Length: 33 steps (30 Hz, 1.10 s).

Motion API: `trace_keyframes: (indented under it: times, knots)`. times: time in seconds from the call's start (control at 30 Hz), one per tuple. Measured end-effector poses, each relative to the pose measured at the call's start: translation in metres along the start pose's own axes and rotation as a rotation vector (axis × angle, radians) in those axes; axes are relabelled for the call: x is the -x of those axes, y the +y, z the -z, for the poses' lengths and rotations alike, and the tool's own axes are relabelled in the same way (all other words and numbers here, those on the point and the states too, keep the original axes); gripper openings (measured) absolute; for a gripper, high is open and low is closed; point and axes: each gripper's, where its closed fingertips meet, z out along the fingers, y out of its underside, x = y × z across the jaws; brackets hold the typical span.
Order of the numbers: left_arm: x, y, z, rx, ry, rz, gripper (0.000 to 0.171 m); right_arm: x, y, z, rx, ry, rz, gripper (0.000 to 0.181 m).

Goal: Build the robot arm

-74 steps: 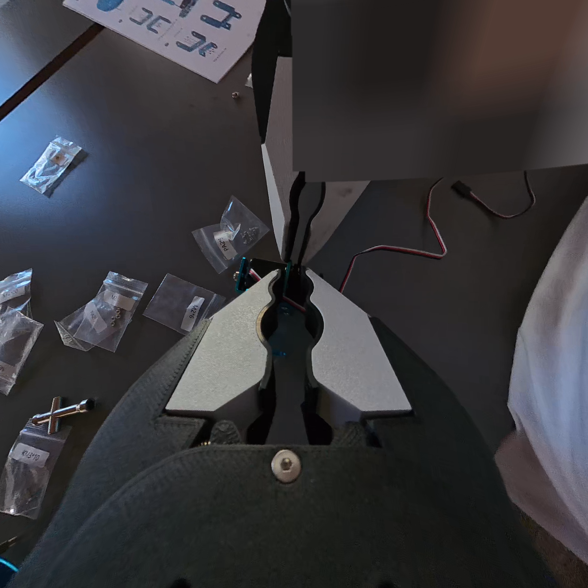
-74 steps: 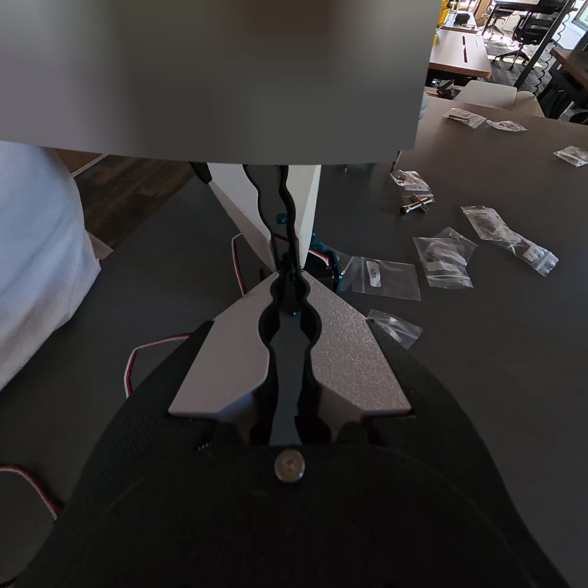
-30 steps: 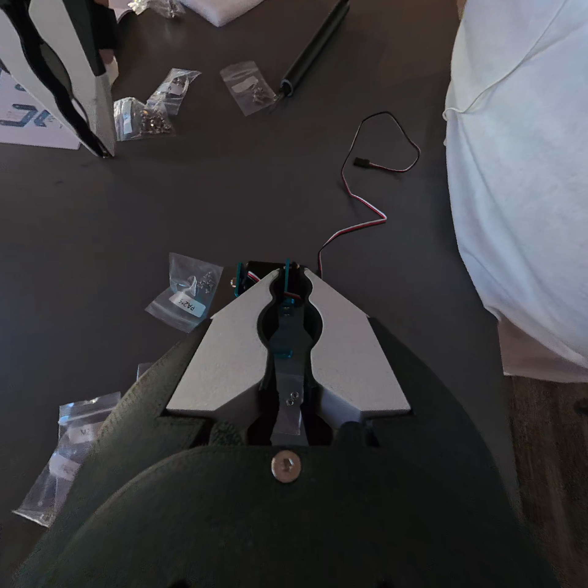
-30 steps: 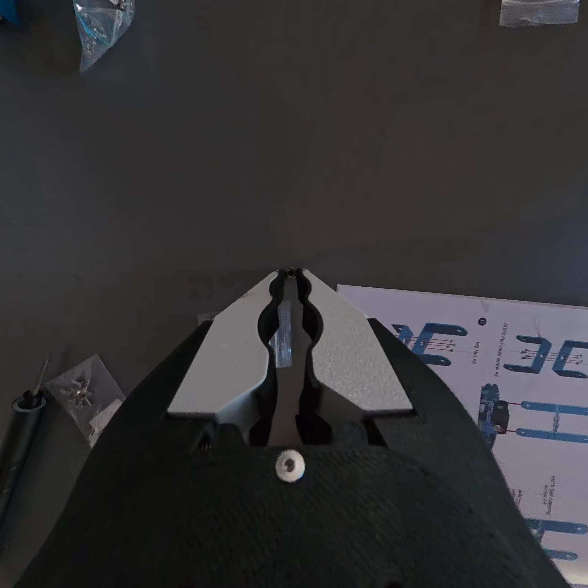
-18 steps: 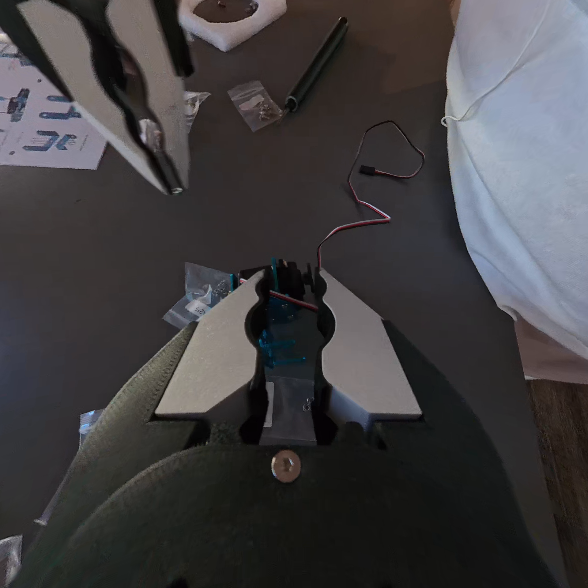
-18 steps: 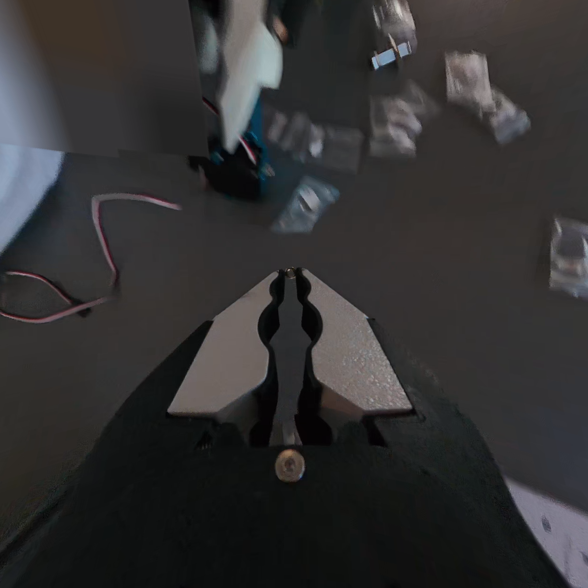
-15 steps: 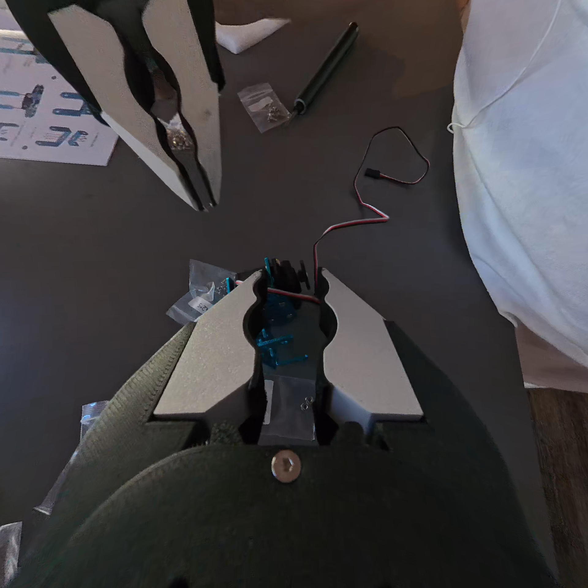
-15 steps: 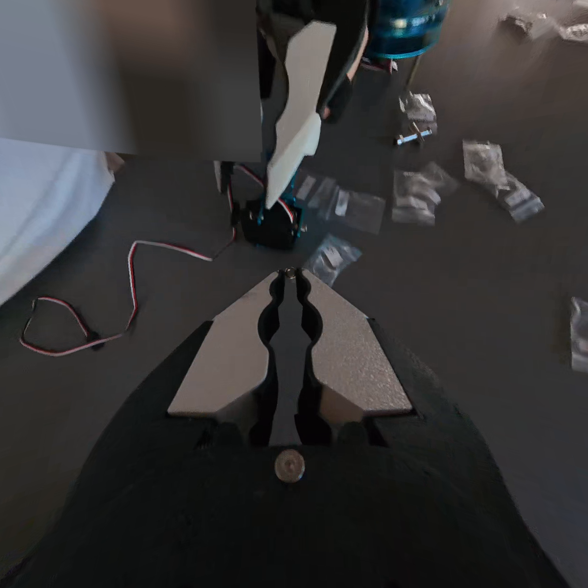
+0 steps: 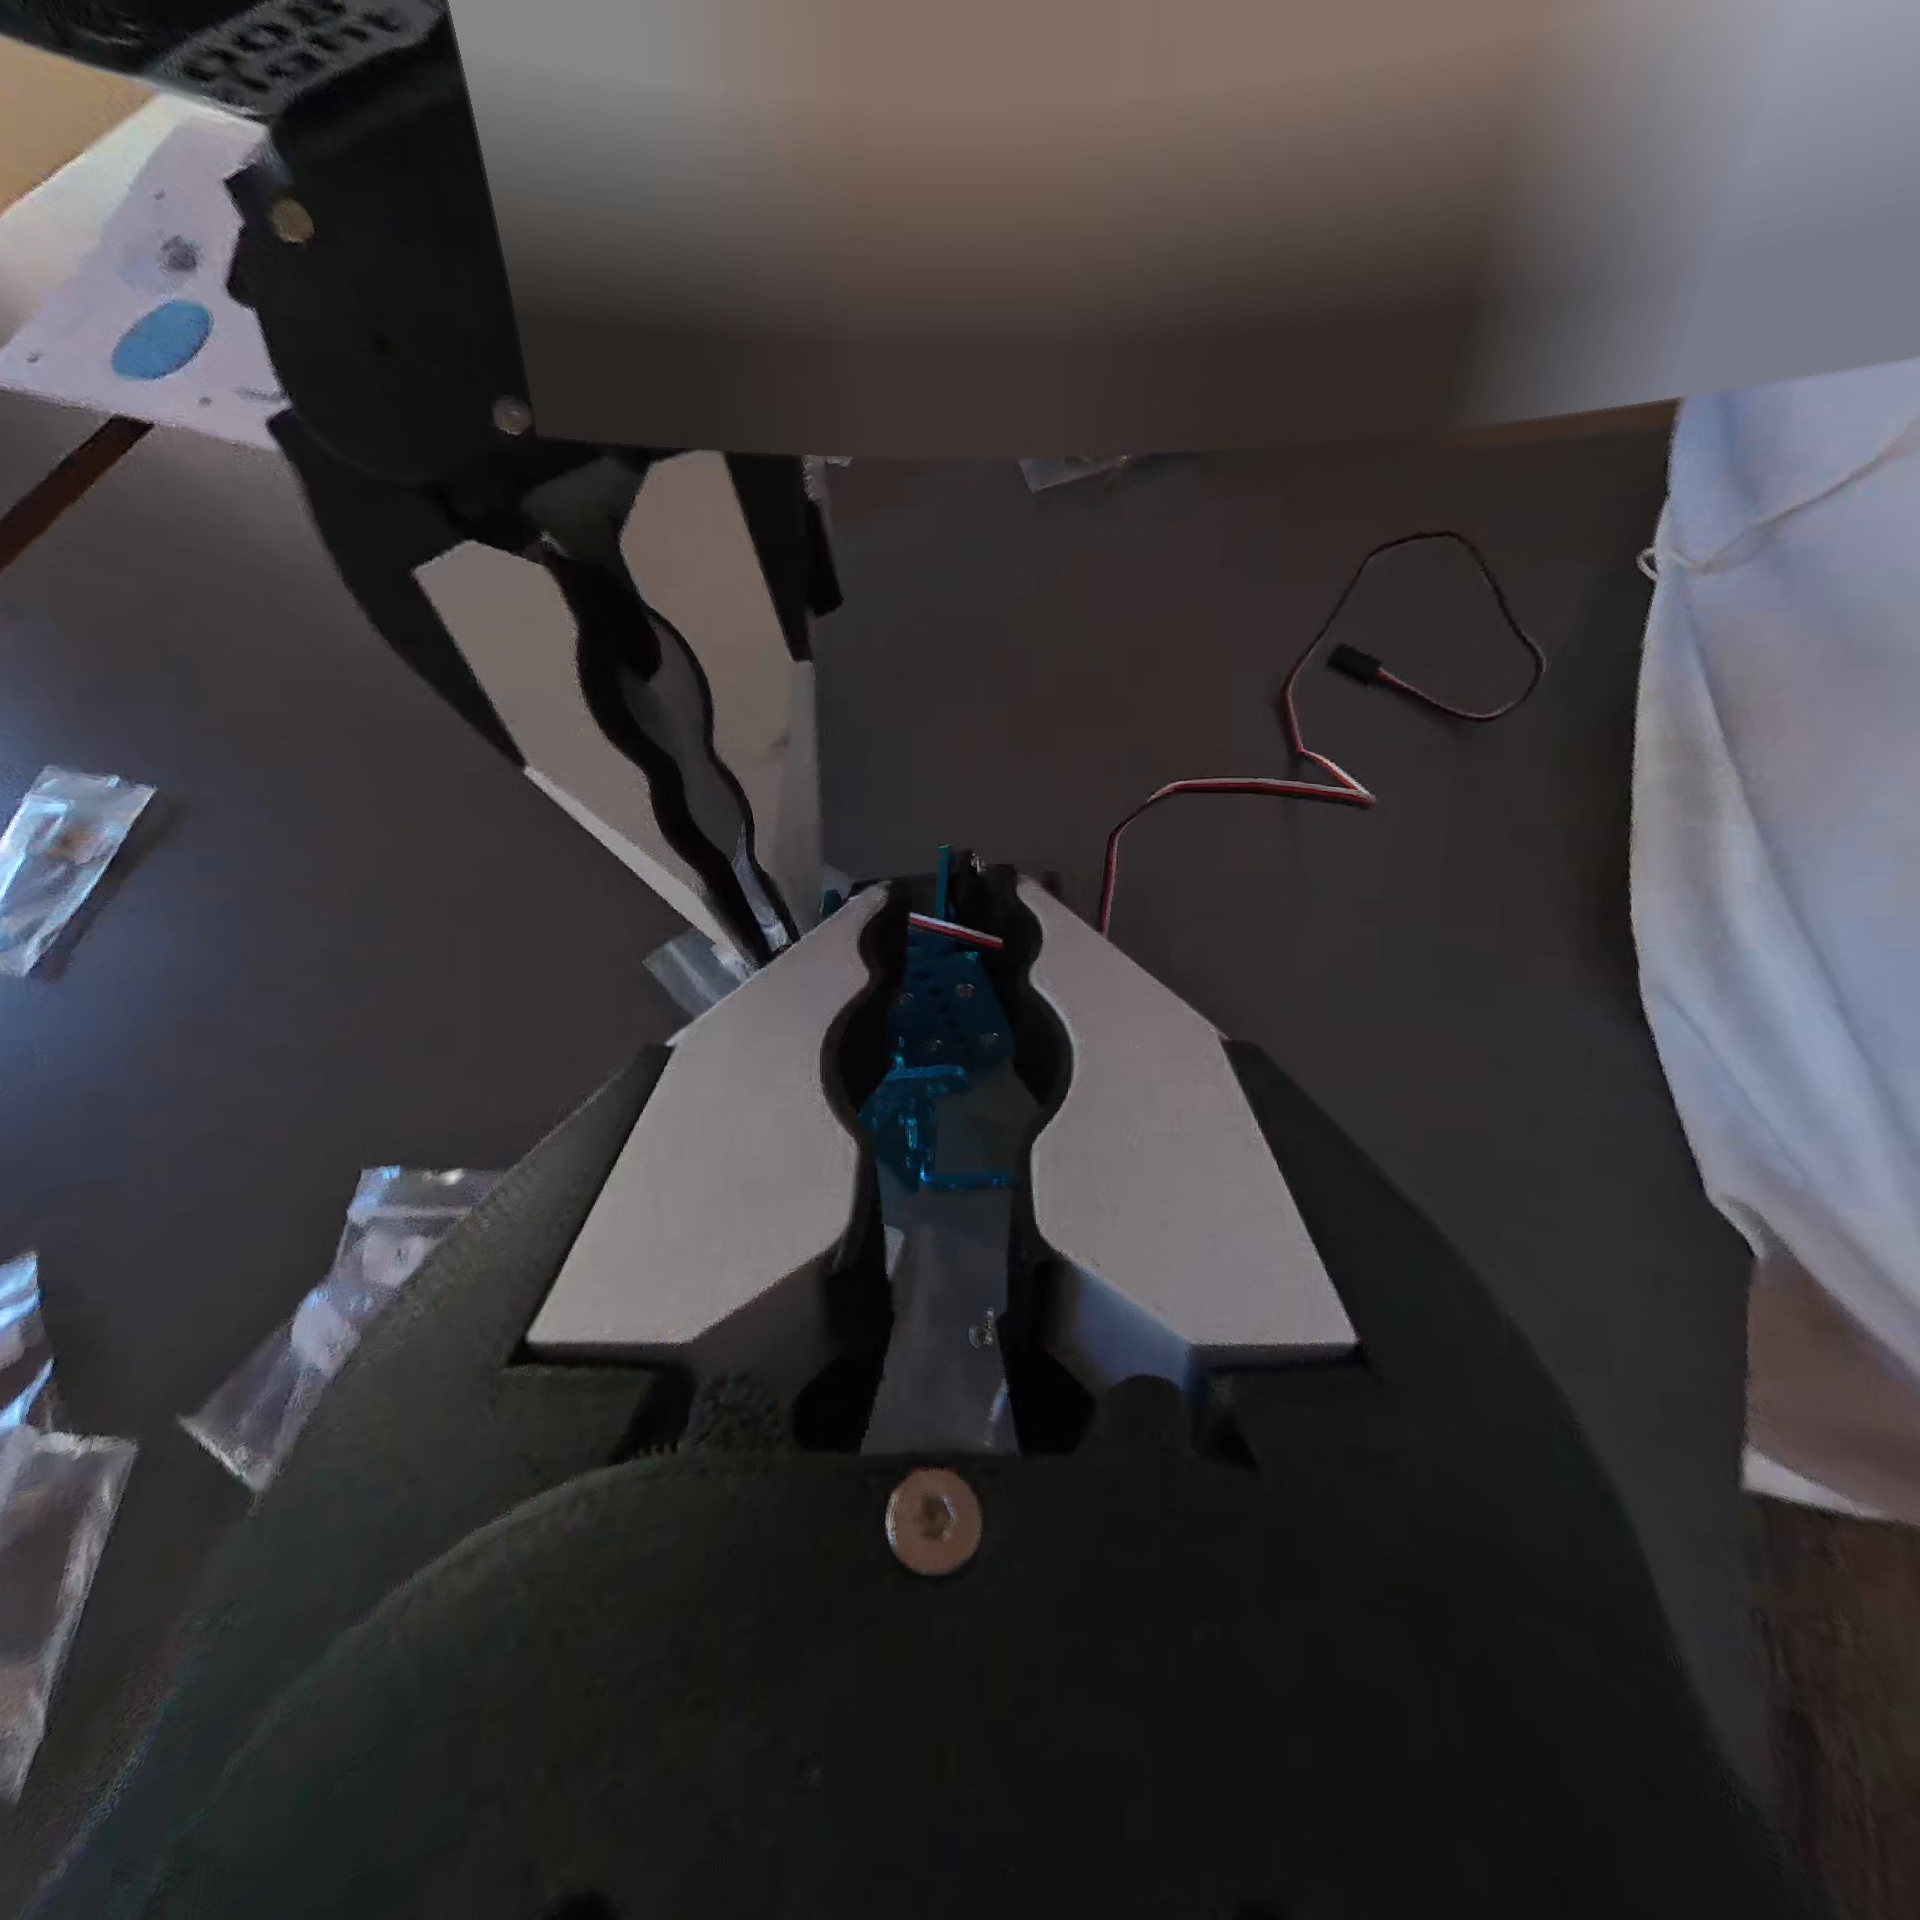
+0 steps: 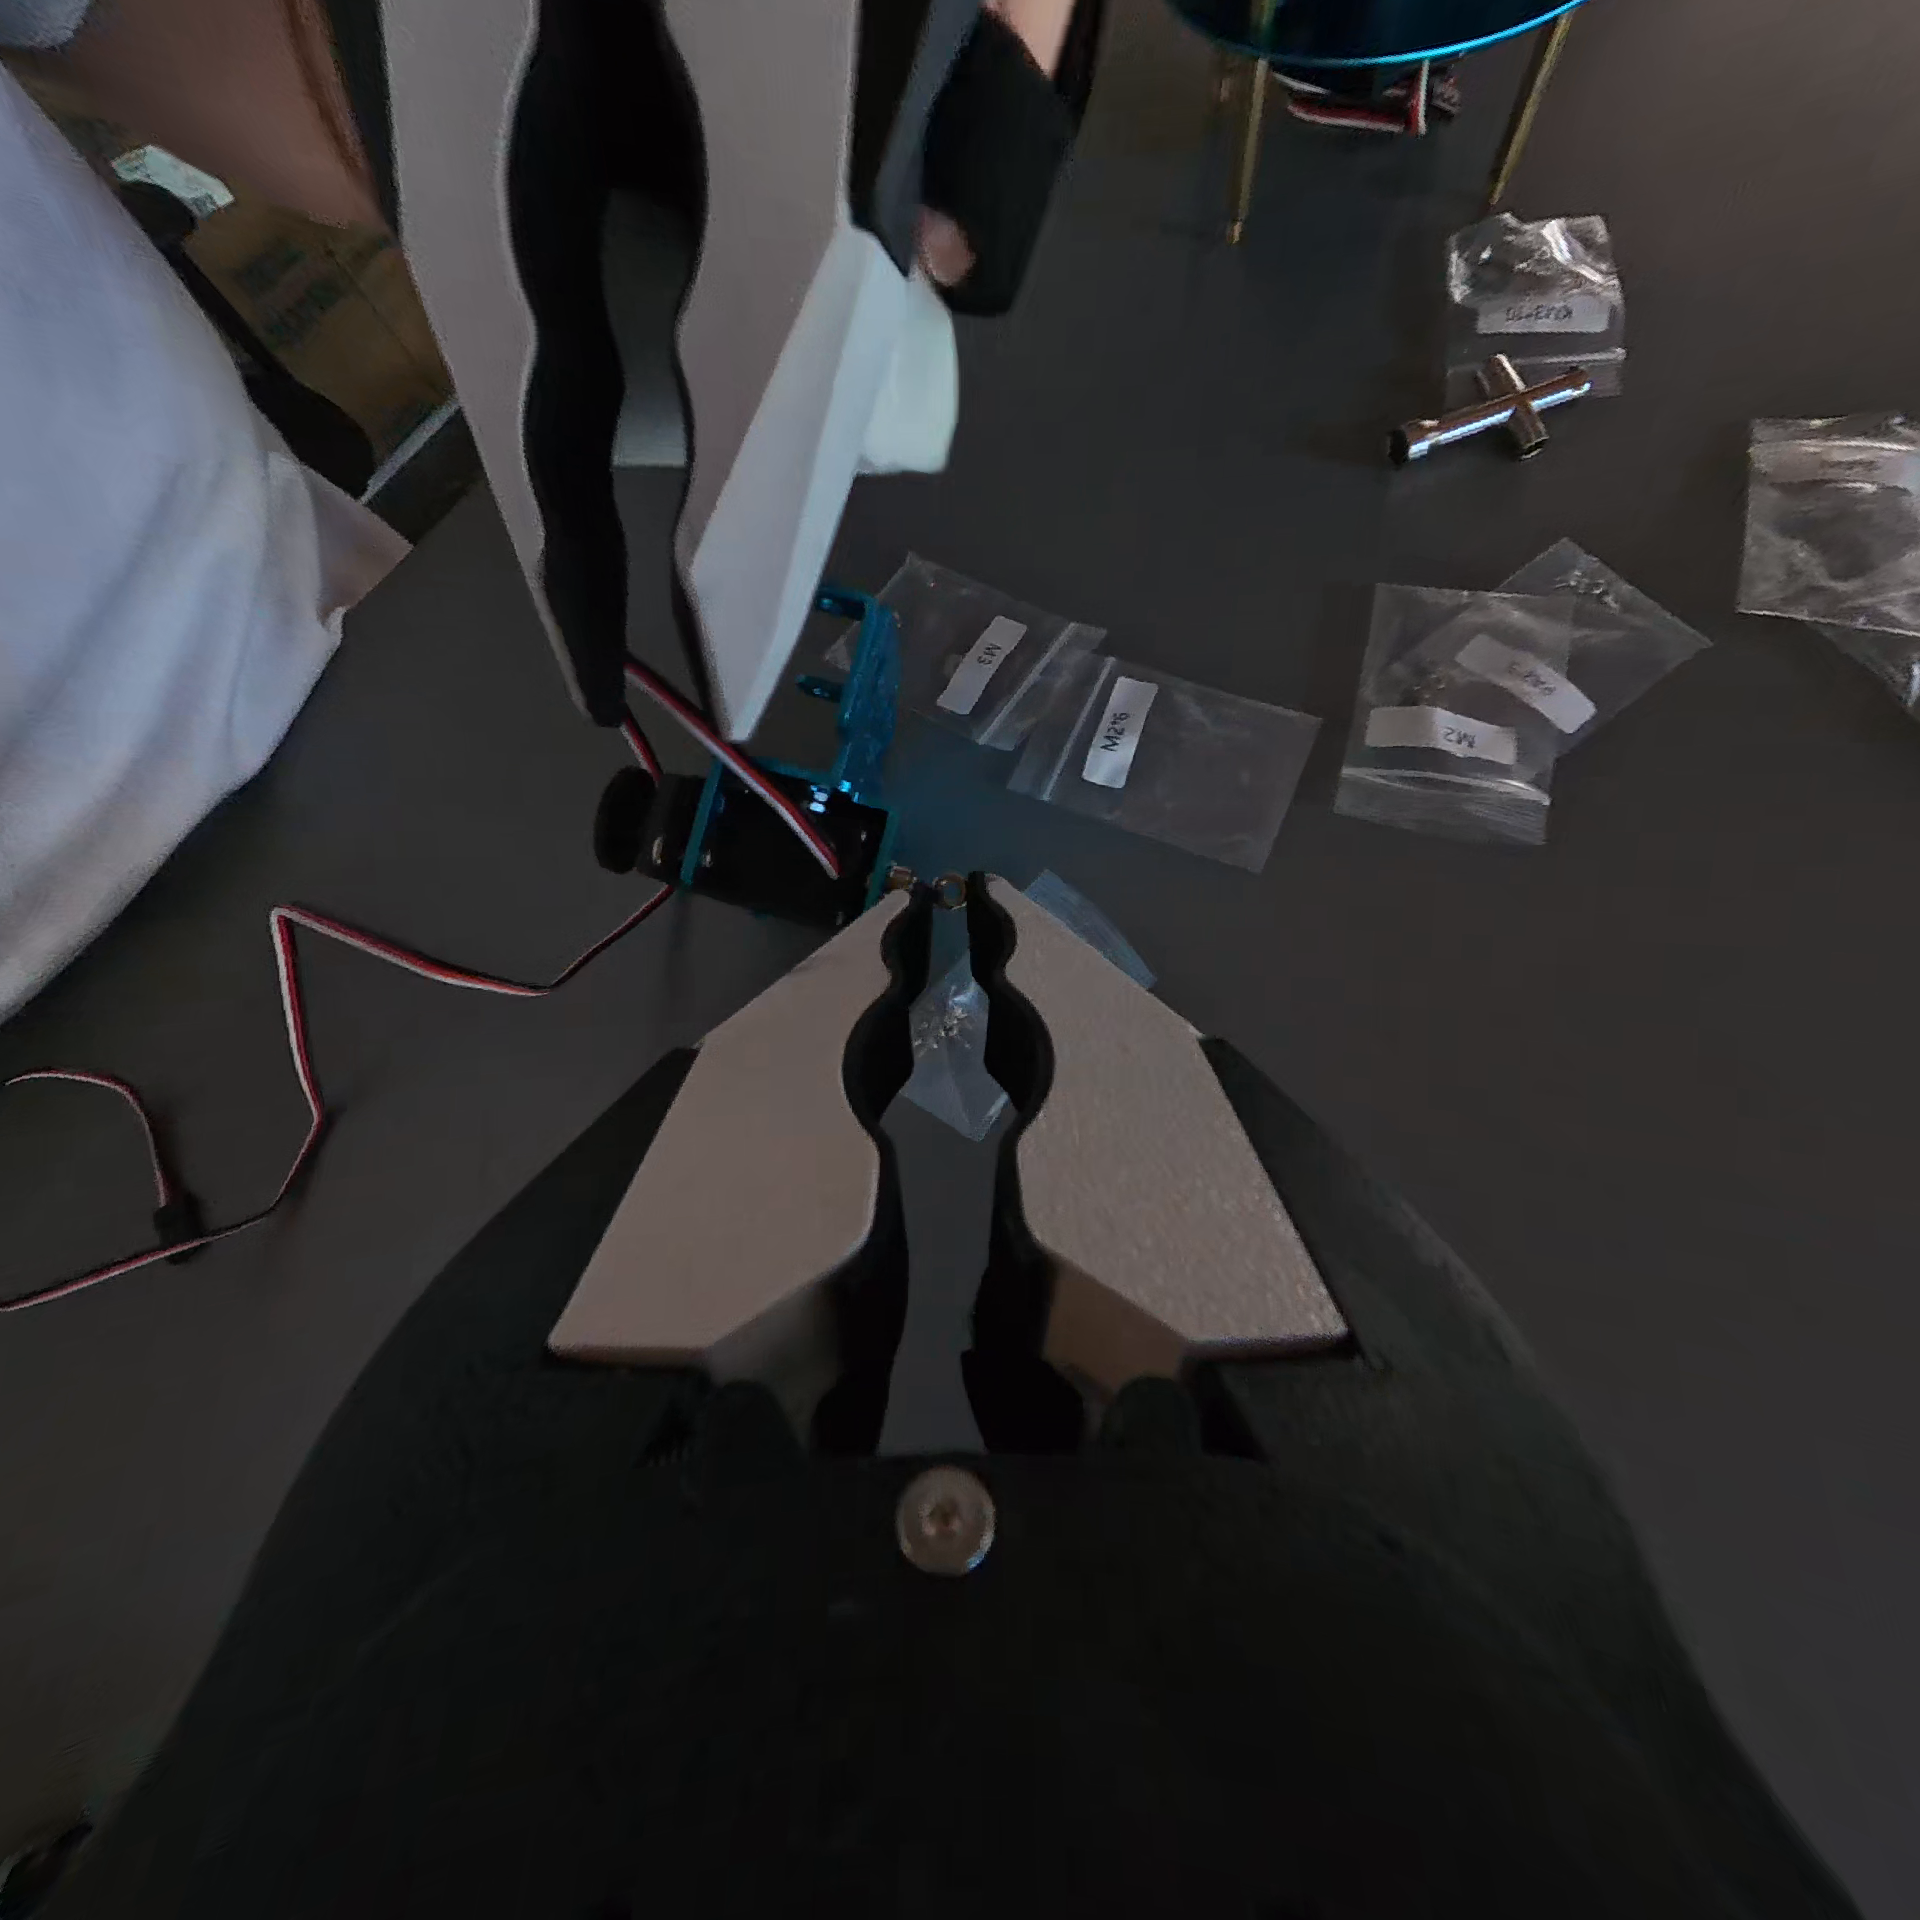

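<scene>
Two grey fingers of the left gripper (image 9: 951,899) in the left wrist view are clamped on a blue bracket with a black servo (image 9: 940,1023); its red-white cable (image 9: 1242,795) trails far right over the dark table (image 9: 312,935), and the right gripper (image 9: 764,930) reaches in from the far left. In the right wrist view, the right gripper (image 10: 943,891) pinches a tiny brass screw (image 10: 943,888) just beside the servo's (image 10: 753,836) near right corner; labelled clear bags (image 10: 1153,748) lie farther right.
</scene>
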Motion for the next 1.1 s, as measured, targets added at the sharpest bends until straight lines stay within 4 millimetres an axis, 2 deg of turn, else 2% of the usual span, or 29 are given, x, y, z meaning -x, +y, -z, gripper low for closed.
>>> trace_keyframes:
  times: [0.07,0.17,0.27,0.37,0.43,0.57,0.73,0.83,1.1]
  knots:
    - [-0.008,-0.007,0.003,-0.015,-0.022,0.081,0.002,0.001,0.002,-0.003,0.017,-0.008,0.007,0.007]
    - [-0.034,-0.011,-0.001,-0.013,0.007,0.176,0.000,0.005,0.004,-0.005,0.024,-0.010,0.011,0.007]
    - [-0.038,-0.009,-0.011,-0.031,-0.100,0.239,0.000,0.013,0.001,-0.005,0.014,-0.006,0.015,0.007]
    - [-0.041,0.007,-0.016,0.040,-0.170,0.324,0.000,0.020,0.003,-0.005,0.048,0.020,0.018,0.007]
    - [-0.041,0.019,-0.014,0.079,-0.231,0.345,0.000,0.019,0.004,-0.003,0.077,0.077,0.043,0.007]
    - [-0.040,0.032,-0.014,0.059,-0.329,0.396,0.000,-0.001,-0.001,0.001,0.079,0.214,0.079,0.007]
    - [-0.032,0.037,-0.013,0.013,-0.417,0.426,0.000,-0.002,-0.020,-0.017,0.006,0.184,0.081,0.007]
    - [-0.032,0.038,-0.013,-0.019,-0.390,0.473,0.000,-0.003,-0.019,-0.019,0.038,0.185,0.073,0.007]
    - [-0.019,0.046,-0.001,-0.039,-0.434,0.526,0.000,0.005,0.000,-0.005,0.076,0.233,-0.003,0.007]
